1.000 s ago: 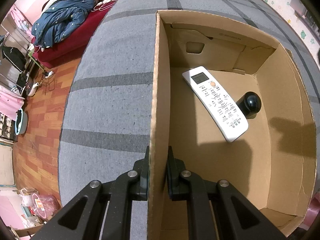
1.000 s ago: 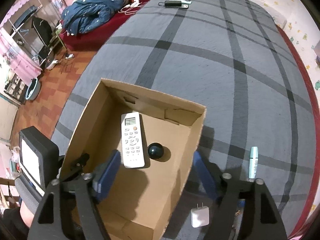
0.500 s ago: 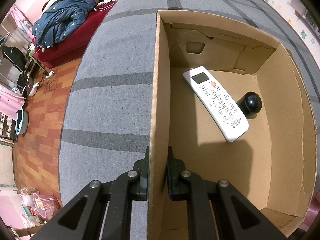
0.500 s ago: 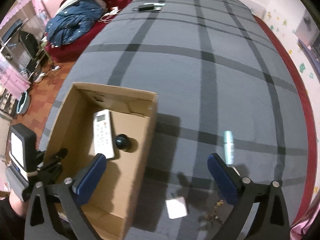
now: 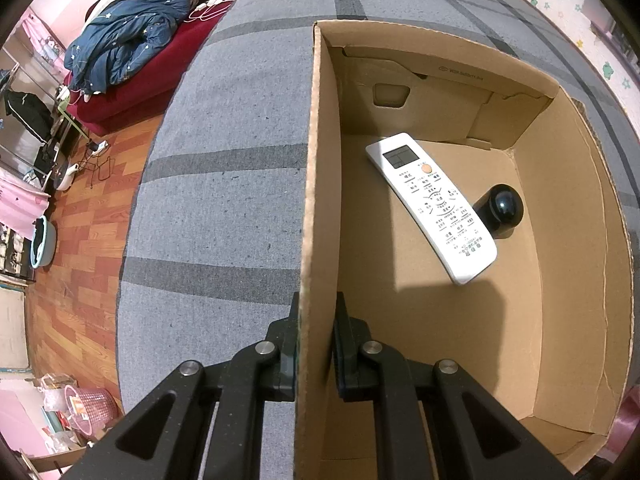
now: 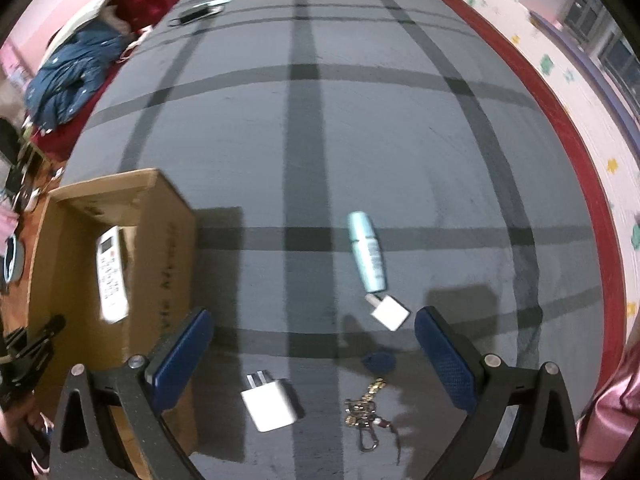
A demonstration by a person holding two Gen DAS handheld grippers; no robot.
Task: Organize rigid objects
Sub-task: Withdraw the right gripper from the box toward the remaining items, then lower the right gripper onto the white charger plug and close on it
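Observation:
My left gripper (image 5: 316,344) is shut on the near left wall of an open cardboard box (image 5: 320,184). Inside lie a white remote control (image 5: 432,204) and a black round-topped object (image 5: 505,209). In the right wrist view the box (image 6: 168,248) stands at the left with the remote (image 6: 111,272) in it. My right gripper (image 6: 312,356) is open and empty above the grey plaid bed cover. Under it lie a white plug adapter (image 6: 270,402), a smaller white charger (image 6: 389,312), a teal tube (image 6: 367,257), a blue tag (image 6: 378,361) and a bunch of keys (image 6: 366,410).
A black device with a cable (image 6: 200,8) lies at the far end of the bed. A blue jacket (image 5: 120,44) lies on a red sofa at the left, beside wooden floor. A red carpet (image 6: 560,140) runs along the bed's right side.
My right gripper has swung right, away from over the box, to above the small items on the bed cover. The left gripper and the box have not moved.

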